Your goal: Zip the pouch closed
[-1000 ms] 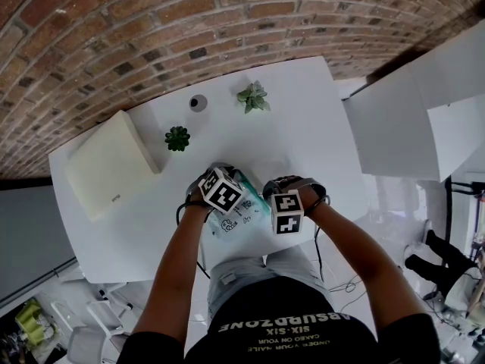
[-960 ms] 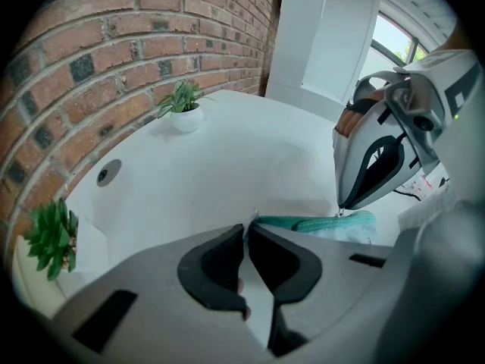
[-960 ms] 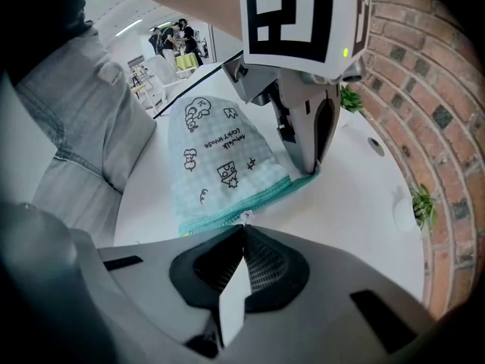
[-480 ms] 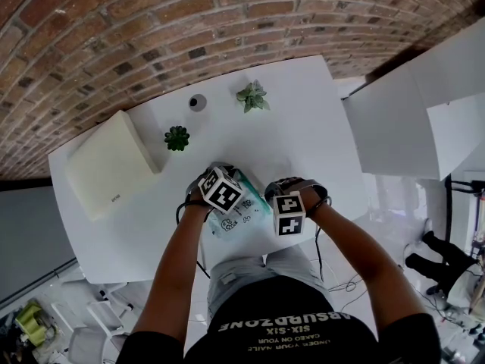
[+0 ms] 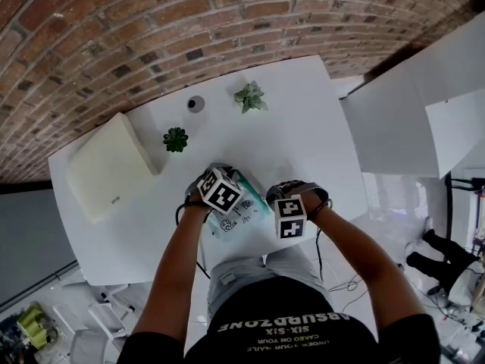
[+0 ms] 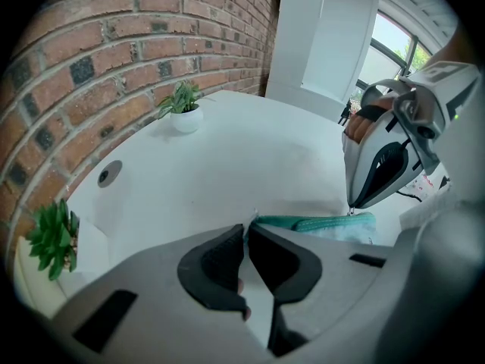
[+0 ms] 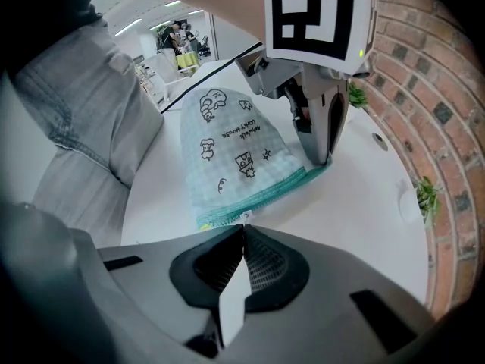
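A pale checked pouch point(image 5: 236, 220) with cartoon prints and a teal zipper edge point(image 7: 258, 196) lies on the white table point(image 5: 303, 127) near its front edge. My left gripper point(image 6: 246, 230) is shut on the pouch's far corner, where the teal edge point(image 6: 326, 224) runs out from its tips. Seen in the right gripper view, the left gripper point(image 7: 322, 156) pinches that corner from above. My right gripper point(image 7: 242, 226) is shut at the other end of the zipper, with a small metal pull at its tips. In the left gripper view, the right gripper point(image 6: 351, 205) touches the teal edge.
A cream box point(image 5: 110, 165) lies at the table's left. Two small potted plants point(image 5: 176, 139) point(image 5: 251, 97) and a round cable hole point(image 5: 196, 104) sit toward the brick wall. The person's legs in grey jeans point(image 7: 83, 127) are right behind the pouch.
The right gripper has edged slightly right and nearer to me along the pouch's edge. The left gripper has stayed where it was.
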`<action>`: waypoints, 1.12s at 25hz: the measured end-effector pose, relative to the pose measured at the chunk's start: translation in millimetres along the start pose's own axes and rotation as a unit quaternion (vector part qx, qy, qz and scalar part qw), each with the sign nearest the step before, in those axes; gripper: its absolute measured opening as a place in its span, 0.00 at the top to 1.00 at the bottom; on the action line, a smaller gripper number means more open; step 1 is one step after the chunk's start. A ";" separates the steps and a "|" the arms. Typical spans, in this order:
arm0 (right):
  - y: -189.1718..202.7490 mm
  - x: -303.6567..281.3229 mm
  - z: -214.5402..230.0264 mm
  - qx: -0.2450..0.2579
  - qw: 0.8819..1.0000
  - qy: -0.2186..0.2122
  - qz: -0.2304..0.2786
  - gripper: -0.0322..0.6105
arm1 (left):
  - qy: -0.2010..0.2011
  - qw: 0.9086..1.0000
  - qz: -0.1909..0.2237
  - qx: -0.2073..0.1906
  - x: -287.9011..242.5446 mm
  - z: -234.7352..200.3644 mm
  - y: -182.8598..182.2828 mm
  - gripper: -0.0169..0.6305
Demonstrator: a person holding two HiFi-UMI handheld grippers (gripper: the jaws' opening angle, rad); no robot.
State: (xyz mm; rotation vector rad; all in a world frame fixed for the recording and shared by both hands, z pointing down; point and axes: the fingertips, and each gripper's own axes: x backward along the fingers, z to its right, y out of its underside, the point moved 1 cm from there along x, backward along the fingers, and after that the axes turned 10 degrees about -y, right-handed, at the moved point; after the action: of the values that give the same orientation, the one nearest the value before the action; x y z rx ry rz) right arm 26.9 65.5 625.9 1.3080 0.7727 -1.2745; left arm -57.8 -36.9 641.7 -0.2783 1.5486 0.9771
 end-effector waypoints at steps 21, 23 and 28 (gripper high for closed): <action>4.6 -1.3 -8.7 -0.012 1.000 0.014 0.007 0.95 | -0.001 1.000 -0.003 -0.003 -1.1 0.2 0.0 0.93; 5.4 0.2 -8.8 -0.015 1.000 0.012 0.007 0.95 | -0.005 1.000 -0.004 -0.003 -1.2 -0.5 -0.4 0.93; 7.0 0.5 -10.9 -0.018 1.000 0.014 0.011 0.95 | -0.002 1.000 -0.005 0.004 -0.3 0.3 -1.1 0.93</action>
State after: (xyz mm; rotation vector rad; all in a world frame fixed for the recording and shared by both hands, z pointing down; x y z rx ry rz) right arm 36.3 74.5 625.2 1.3047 0.7955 -1.2230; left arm -56.8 -37.5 641.6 -0.2792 1.5462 0.9624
